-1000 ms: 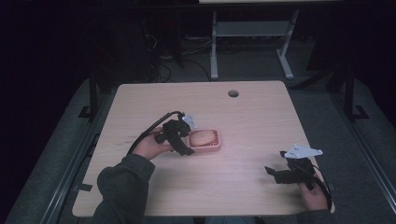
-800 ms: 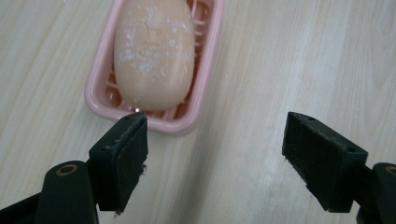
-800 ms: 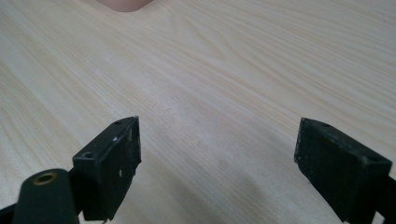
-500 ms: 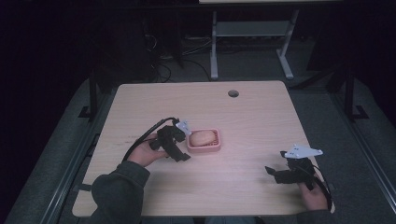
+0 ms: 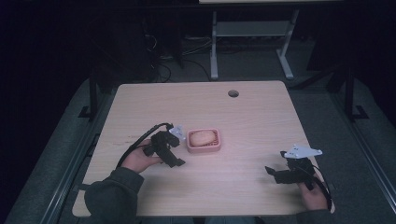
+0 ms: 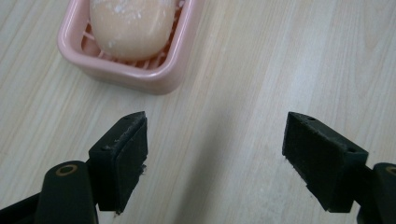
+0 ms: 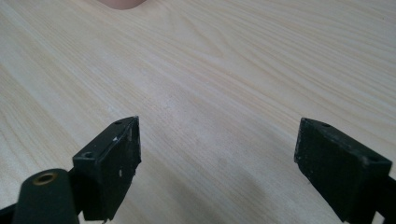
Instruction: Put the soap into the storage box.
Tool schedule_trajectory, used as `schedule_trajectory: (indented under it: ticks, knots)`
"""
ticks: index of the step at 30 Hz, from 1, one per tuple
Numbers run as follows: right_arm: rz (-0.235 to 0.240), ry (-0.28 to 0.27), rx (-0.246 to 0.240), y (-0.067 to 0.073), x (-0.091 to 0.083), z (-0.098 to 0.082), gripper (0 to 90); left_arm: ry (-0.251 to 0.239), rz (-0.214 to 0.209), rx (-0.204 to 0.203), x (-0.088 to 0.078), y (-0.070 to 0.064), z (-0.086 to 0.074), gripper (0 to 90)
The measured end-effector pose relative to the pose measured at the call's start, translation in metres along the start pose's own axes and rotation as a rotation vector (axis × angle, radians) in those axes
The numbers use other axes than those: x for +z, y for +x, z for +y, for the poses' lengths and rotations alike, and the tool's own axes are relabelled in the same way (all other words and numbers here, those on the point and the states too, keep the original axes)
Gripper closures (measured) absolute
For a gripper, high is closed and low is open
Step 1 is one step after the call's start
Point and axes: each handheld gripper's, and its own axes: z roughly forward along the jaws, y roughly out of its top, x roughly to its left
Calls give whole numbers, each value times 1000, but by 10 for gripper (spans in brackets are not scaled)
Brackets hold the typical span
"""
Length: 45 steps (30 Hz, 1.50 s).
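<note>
One pink soap dish on the bench, one peach soap bar inside, long axis across the bench. Left tongs just beside the dish, jaws apart, empty. Right tongs well apart, likewise spread wide

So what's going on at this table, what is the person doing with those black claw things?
A person sits at a wooden table with a two-jaw gripper in each hand. The left gripper sits just beside a pink soap dish that holds a bar of soap; its jaws are wide open and hold nothing. The right gripper rests near the table's right front corner, also open and empty, well away from the dish.
</note>
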Motion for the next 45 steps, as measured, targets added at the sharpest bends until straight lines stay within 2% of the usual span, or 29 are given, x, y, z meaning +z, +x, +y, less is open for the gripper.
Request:
schedule_trajectory:
  ticks: [4, 23, 36, 37, 38, 45]
  knots:
    - [0, 4, -3, 0, 1, 0, 142, -6, 5, -20, -3, 0, -8, 221]
    - [-10, 9, 4, 0, 2, 0, 141, -14, 13, -22, -5, -12, -32, 222]
    - [-15, 9, 5, -1, 2, 0, 141, -32, 17, -44, -8, -19, -49, 223]
    - [-15, 10, 5, -1, 2, 0, 142, -22, 17, -36, -9, -19, -50, 223]
    - [-15, 9, 4, -1, 2, 0, 141, -29, 17, -47, -8, -20, -52, 223]
    - [-17, 9, 4, -1, 2, -1, 141, -27, 21, -51, -7, -26, -63, 223]
